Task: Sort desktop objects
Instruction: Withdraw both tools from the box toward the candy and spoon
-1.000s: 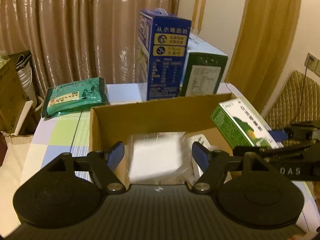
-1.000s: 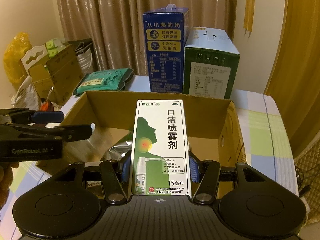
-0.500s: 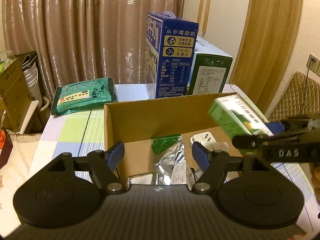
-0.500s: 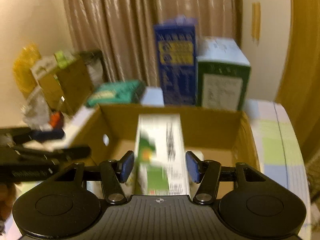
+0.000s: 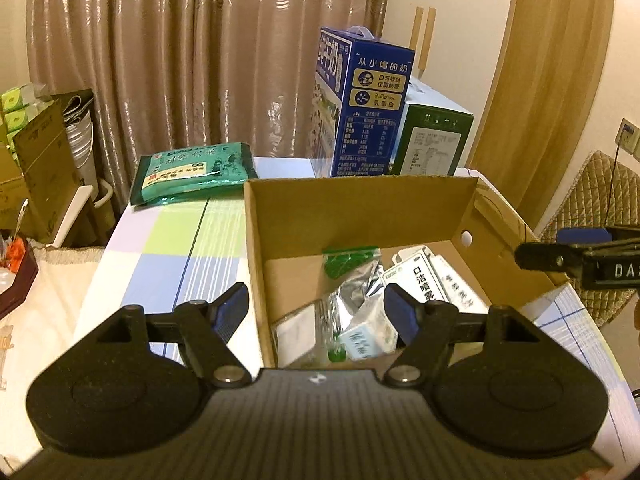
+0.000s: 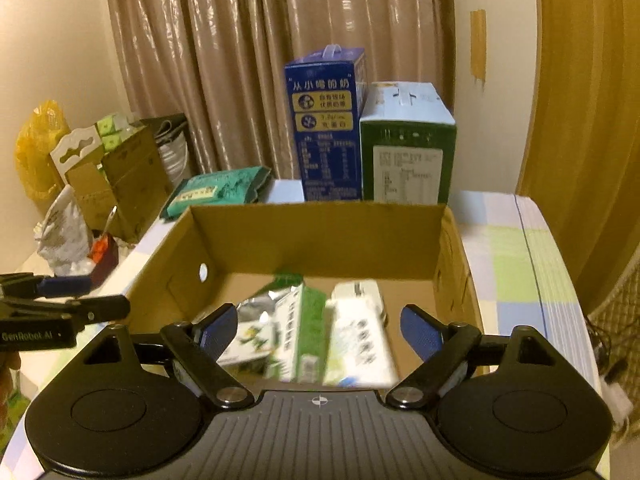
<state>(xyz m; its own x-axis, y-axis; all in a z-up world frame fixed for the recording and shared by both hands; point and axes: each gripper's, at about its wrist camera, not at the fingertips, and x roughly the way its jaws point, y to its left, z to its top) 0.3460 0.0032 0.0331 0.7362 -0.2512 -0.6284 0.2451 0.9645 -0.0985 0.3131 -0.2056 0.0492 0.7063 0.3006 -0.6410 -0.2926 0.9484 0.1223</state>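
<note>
An open cardboard box (image 5: 360,208) (image 6: 320,232) stands on the table. Inside lie a green-and-white mouth-spray carton (image 6: 298,336) (image 5: 424,284), a white power strip (image 6: 358,332), a silver foil pouch (image 5: 352,284) with a green top and other small packs. My right gripper (image 6: 318,330) is open and empty above the box's near edge, over the carton. My left gripper (image 5: 316,310) is open and empty at the box's left front corner. Each gripper shows at the side of the other view.
A green tea packet (image 5: 192,172) lies on the checked tablecloth (image 5: 168,264) left of the box. A tall blue milk carton (image 5: 360,100) and a green-and-white carton (image 5: 432,140) stand behind it. Cardboard boxes and bags (image 6: 108,176) crowd the far left.
My right gripper opened and let go of the mouth-spray carton, which dropped into the box. My left gripper pulled back and left from over the box.
</note>
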